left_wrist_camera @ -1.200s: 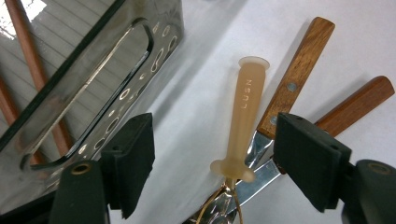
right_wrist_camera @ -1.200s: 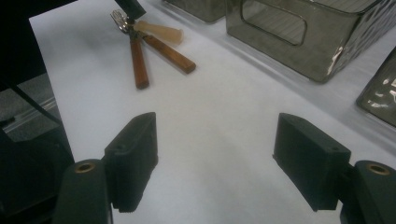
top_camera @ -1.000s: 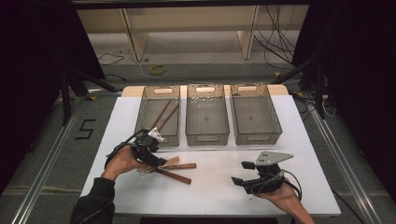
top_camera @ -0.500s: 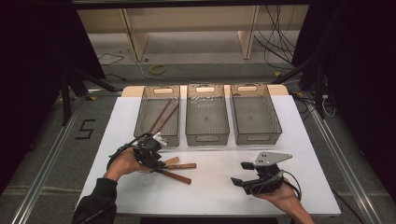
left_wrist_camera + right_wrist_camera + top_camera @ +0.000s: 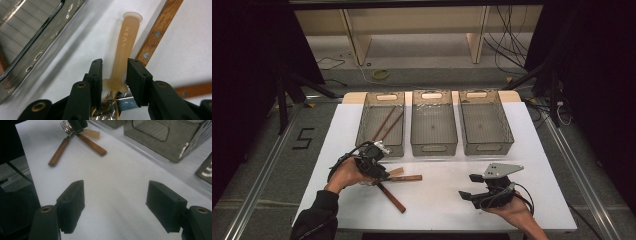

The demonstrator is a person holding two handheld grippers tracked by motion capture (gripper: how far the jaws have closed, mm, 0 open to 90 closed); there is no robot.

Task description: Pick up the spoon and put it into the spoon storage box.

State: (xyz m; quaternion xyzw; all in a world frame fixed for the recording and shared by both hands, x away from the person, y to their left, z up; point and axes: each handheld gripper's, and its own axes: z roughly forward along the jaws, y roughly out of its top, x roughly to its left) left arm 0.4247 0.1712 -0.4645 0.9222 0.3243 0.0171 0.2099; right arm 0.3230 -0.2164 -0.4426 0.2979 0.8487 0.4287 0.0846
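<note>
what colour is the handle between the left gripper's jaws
Pale cream, translucent handle, stamped LUSN; clearest in the left gripper view.

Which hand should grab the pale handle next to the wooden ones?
Probably the left. The left gripper already has its jaws on both sides of the pale handle, while the right gripper waits open, far away.

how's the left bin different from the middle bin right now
The left bin holds two brown sticks leaning across it; the middle bin holds nothing. The left bin stands just beyond the left gripper; the middle bin has bare table before it. Both are clear, rectangular, with handle slots.
</note>
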